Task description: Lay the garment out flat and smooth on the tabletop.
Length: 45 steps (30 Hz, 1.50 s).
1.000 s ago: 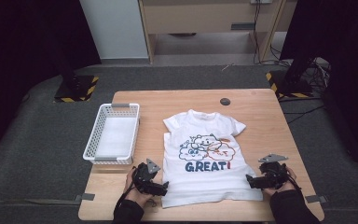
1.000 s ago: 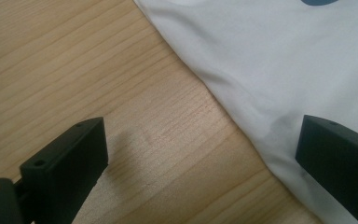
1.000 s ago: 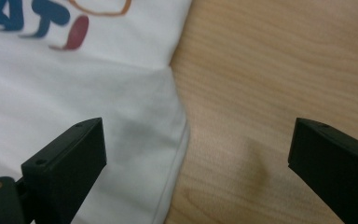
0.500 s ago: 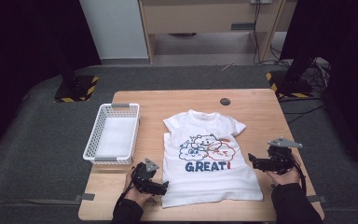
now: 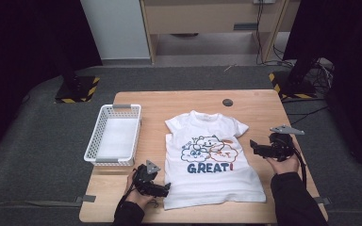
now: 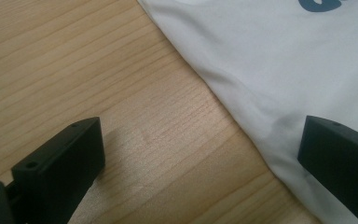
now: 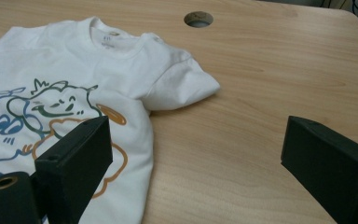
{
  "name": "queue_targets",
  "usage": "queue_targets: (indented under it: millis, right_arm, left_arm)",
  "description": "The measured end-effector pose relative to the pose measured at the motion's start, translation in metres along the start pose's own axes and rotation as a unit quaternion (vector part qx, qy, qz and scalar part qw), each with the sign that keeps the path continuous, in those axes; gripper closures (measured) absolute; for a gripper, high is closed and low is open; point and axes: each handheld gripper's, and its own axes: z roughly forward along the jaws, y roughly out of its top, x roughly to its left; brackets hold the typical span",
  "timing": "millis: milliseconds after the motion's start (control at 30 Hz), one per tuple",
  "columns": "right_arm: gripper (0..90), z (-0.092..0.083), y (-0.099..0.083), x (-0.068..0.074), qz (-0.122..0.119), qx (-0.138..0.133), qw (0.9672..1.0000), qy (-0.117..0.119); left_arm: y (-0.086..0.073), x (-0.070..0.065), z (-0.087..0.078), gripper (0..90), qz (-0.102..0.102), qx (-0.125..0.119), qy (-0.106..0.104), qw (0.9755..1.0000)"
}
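Lying flat mid-table, the T-shirt is leaving bare wood either side. The left gripper is gaping empty at its near-left hem; the right gripper, wide and empty, has just been narrowing beside its right sleeve.

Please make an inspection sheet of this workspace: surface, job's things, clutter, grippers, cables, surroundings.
Surface: wooden table with a round hole near the far edge.
Job's things: white T-shirt lying flat, print up, "GREAT!" readable.
Clutter: white basket at the left of the shirt, looks empty.
Grippers: left gripper open at the shirt's near left corner, one jaw over the cloth; right gripper open, beside the shirt's right edge, holding nothing.
Cables: loose cables on the floor, far right.
Surroundings: grey floor, stand bases with yellow-black stripes.
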Motion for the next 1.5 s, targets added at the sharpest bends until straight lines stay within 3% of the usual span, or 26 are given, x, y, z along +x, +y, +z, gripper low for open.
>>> queue_targets:
  millis: [267, 533, 600, 900, 1067, 1500]
  right_arm:
    - [11.1, 0.01, 0.017, 0.002, 0.0, -0.01, 0.9999, -0.001]
    - [14.4, 0.026, 0.028, -0.001, 0.016, -0.018, 0.9997, -0.001]
    - [16.5, 0.034, 0.028, -0.004, 0.028, -0.015, 0.9995, 0.007]
    - [21.3, 0.058, 0.026, -0.01, 0.044, -0.017, 0.9989, 0.001]
    - [23.3, 0.073, 0.026, -0.011, 0.042, -0.006, 0.9991, -0.001]
    - [26.6, 0.107, 0.021, -0.015, 0.054, 0.018, 0.998, -0.025]
  left_arm:
    - [-0.001, 0.001, 0.0, 0.0, 0.004, -0.004, -0.004, 1.0]
    - [-0.001, 0.002, 0.001, 0.0, 0.008, -0.005, -0.007, 0.9999]
    - [0.0, 0.002, 0.001, 0.0, 0.009, -0.006, -0.008, 0.9999]
    - [0.0, 0.003, 0.001, 0.0, 0.013, -0.006, -0.01, 0.9998]
    - [0.0, 0.003, 0.001, 0.0, 0.014, -0.006, -0.011, 0.9998]
    - [0.001, 0.003, 0.002, 0.0, 0.015, -0.007, -0.011, 0.9998]
